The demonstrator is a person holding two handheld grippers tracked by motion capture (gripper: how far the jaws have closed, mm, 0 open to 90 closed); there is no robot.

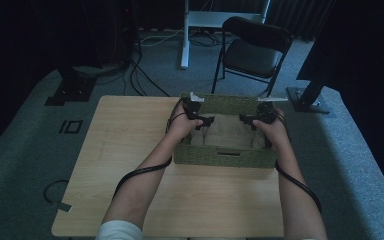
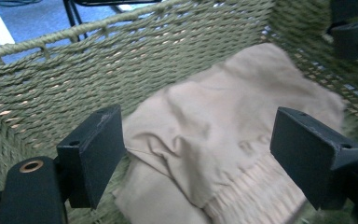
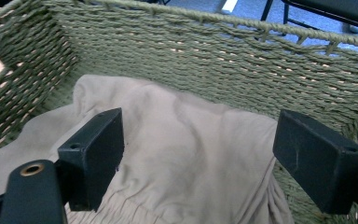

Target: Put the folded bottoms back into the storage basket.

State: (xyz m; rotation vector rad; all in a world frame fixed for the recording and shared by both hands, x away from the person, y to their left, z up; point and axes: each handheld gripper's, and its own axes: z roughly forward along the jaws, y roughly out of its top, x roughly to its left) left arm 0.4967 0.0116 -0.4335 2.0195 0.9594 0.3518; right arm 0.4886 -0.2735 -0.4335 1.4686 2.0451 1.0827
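Inside the woven basket [image 1: 220, 157], at twelve o'clock on the table [image 1: 125, 150], both the left gripper [image 1: 203, 121] and right gripper [image 1: 246, 120] stand wide above the beige cloth [image 1: 227, 131].

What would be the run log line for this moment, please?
left gripper: open, above cloth | right gripper: open, above cloth | beige cloth: lying in green woven basket | basket: on table

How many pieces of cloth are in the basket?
1 that shows: a beige garment with a gathered band, crumpled on the bottom of the green woven basket, under both open grippers, left and right. Its folds could hide another piece beneath.
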